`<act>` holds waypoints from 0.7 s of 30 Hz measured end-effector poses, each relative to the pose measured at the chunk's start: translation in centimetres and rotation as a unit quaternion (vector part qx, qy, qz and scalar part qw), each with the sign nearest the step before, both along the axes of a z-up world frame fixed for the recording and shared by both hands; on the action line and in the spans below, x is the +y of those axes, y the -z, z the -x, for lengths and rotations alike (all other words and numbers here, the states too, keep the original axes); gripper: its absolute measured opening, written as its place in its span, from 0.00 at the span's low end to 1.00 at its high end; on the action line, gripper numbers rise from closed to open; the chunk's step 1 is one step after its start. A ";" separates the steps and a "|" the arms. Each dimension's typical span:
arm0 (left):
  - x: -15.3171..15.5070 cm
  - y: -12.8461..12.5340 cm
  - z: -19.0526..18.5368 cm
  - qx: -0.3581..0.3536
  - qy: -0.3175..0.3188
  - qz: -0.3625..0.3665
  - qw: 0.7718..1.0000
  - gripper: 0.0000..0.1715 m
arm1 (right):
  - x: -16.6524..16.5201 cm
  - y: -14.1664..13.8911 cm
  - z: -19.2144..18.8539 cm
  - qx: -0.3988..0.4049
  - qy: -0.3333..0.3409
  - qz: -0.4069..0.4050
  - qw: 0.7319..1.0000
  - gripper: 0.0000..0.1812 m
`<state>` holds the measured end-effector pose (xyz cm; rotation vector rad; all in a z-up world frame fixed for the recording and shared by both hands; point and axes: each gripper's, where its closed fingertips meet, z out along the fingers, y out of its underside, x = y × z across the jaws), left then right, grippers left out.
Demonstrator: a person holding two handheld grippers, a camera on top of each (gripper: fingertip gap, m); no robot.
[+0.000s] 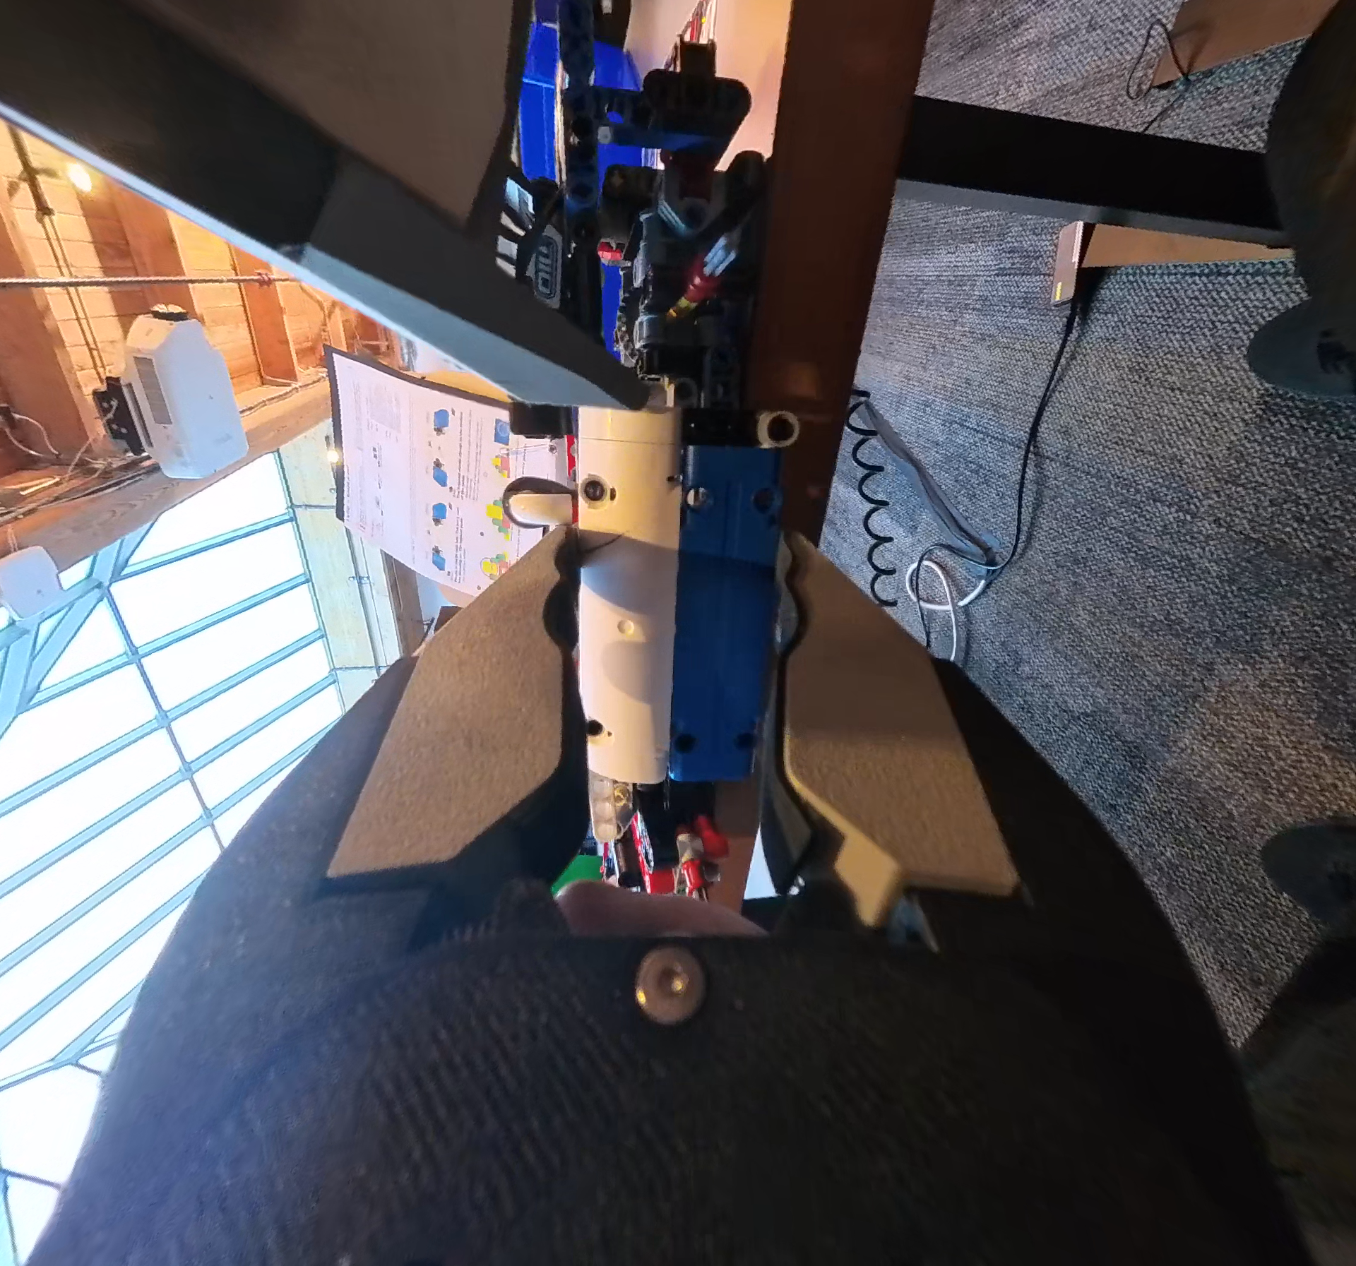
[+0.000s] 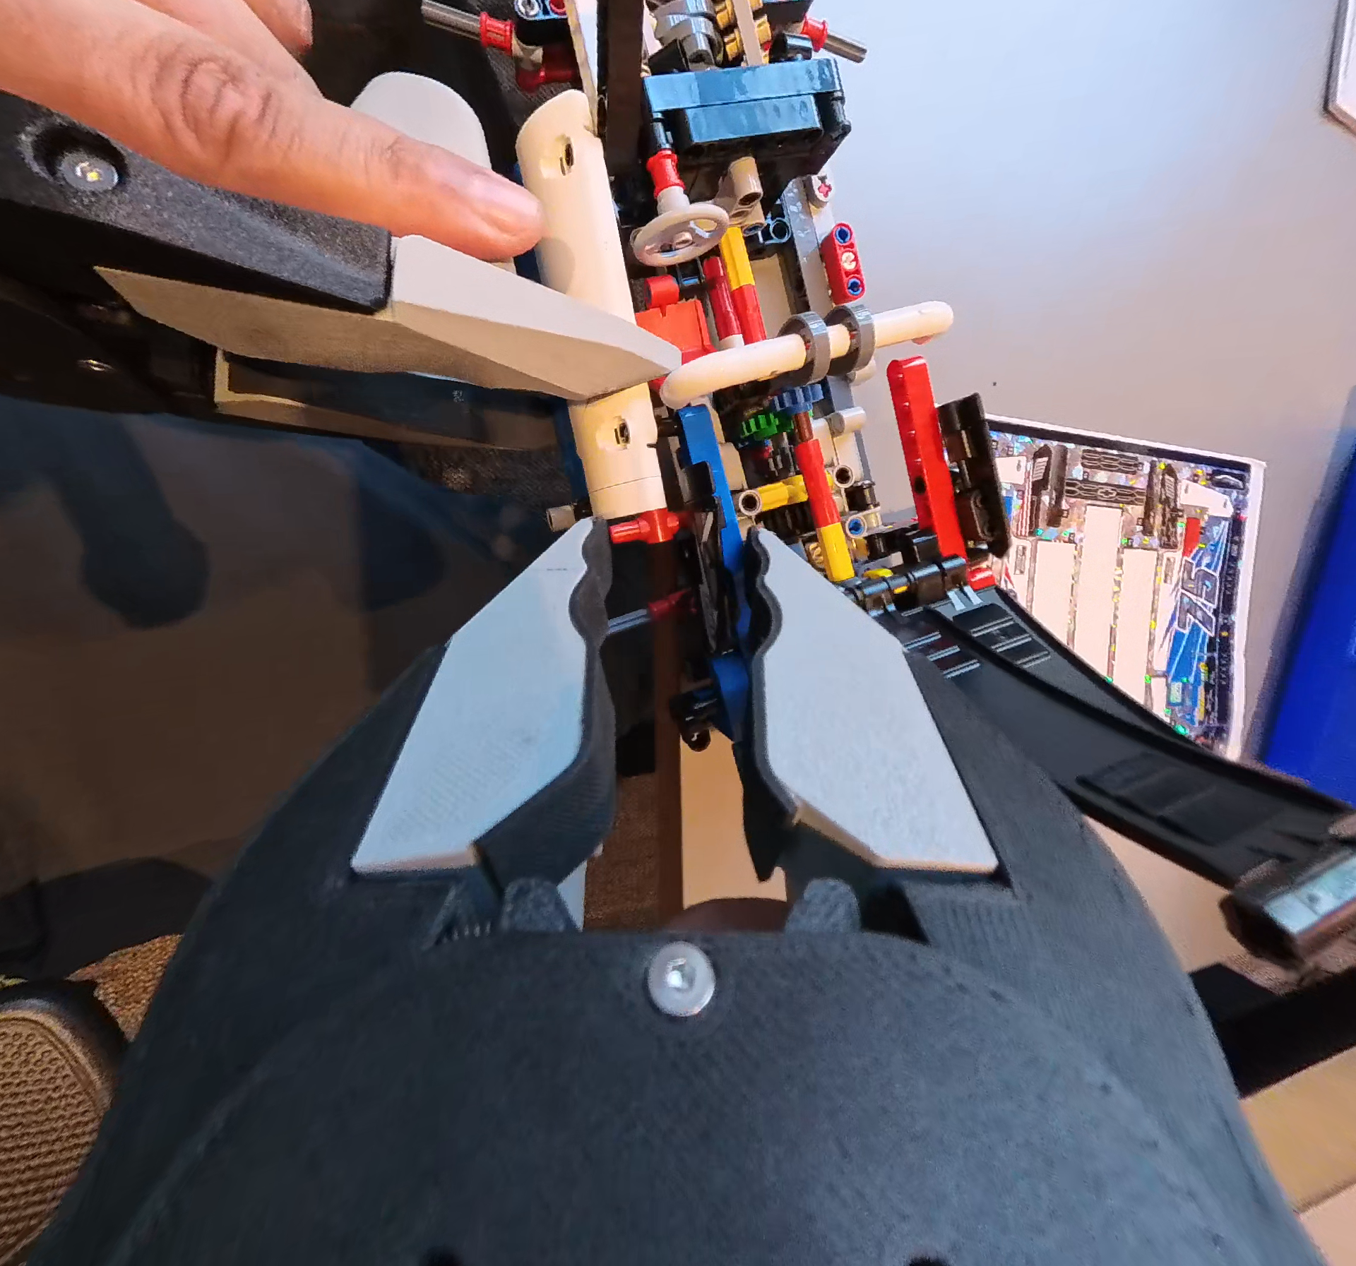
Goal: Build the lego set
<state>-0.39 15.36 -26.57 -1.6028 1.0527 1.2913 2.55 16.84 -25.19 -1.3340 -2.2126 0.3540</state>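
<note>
The half-built lego vehicle (image 2: 741, 321), made of white, blue, red and black Technic parts with a grey steering wheel (image 2: 679, 233), is held in the air between both grippers. My left gripper (image 1: 675, 556) is shut on its white panel (image 1: 624, 644) and blue panel (image 1: 723, 644). My right gripper (image 2: 675, 548) is shut on the blue and black beams (image 2: 723, 644) at the model's near end. In the right wrist view a finger of the left gripper (image 2: 514, 336) lies across the white panel (image 2: 580, 240), and a person's hand (image 2: 242, 101) touches that panel.
A wooden table edge (image 1: 829, 204) runs beside the model, above grey carpet (image 1: 1101, 644) with cables (image 1: 946, 570). An instruction sheet (image 1: 433, 482) hangs behind. A sticker sheet (image 2: 1123, 570), a blue box (image 2: 1313, 644) and a black strap (image 2: 1101, 739) lie on the right. One gripper's finger ends stand about 4 cm off the other's.
</note>
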 end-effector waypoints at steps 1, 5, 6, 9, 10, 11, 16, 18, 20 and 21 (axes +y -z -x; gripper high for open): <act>0.0 0.0 0.0 0.000 0.001 0.000 1.000 0.30 | 0.0 0.0 0.0 0.001 -0.002 0.001 1.000 0.19; 0.2 -0.2 0.2 0.001 -0.003 -0.005 1.000 0.30 | 0.2 -0.1 0.3 0.011 -0.011 0.005 1.000 0.18; 0.2 -0.2 0.3 0.000 -0.004 -0.008 1.000 0.30 | 0.2 -0.1 0.3 0.013 -0.013 0.007 1.000 0.18; 0.2 -0.1 0.3 -0.002 -0.008 -0.008 1.000 0.30 | 0.2 -0.1 0.4 0.014 -0.022 0.004 1.000 0.18; 0.2 -0.1 0.3 -0.004 -0.008 -0.006 1.000 0.30 | 0.2 -0.1 0.4 0.011 -0.022 0.003 1.000 0.18; 0.2 -0.1 0.3 -0.005 -0.009 -0.004 1.000 0.30 | 0.2 0.0 0.4 0.008 -0.023 0.005 1.000 0.18; 0.2 -0.2 0.4 -0.014 -0.013 -0.001 1.000 0.30 | 0.3 -0.1 0.5 0.002 -0.028 0.025 0.999 0.18; 0.3 -0.2 0.5 -0.015 -0.013 -0.003 1.000 0.30 | 0.3 -0.1 0.6 0.003 -0.035 0.021 0.999 0.18; 0.3 -0.2 0.6 -0.016 -0.016 -0.004 1.000 0.30 | 0.4 -0.1 0.7 0.006 -0.039 0.022 0.999 0.18; 0.4 -0.2 0.7 -0.016 -0.016 -0.004 1.000 0.30 | 0.4 -0.1 0.7 0.008 -0.042 0.021 0.999 0.18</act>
